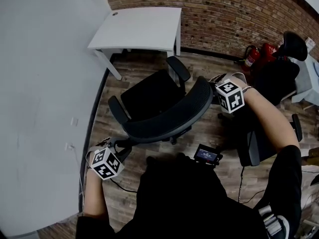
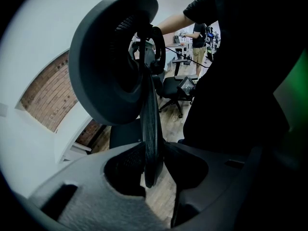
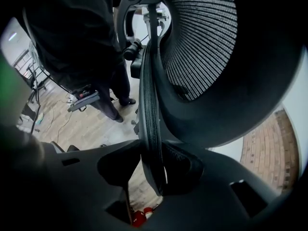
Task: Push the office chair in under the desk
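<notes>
We've got the left gripper point(image 2: 153, 165) & right gripper point(image 3: 156, 170) clamped on the chair back point(image 1: 172, 117) rim, at its left & right ends. The chair point(image 1: 149, 99) sits on the near side of the desk point(image 1: 142, 26), not under yet. If we push unevenly it swivels, and the armrest point(image 1: 178, 67) hits the desk leg point(image 1: 177, 48).

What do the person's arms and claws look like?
The left claw and right claw are chunky, dark grey plastic. Each carries a white cube with black square markers: left cube, right cube. The person wears a black short-sleeved top.
</notes>
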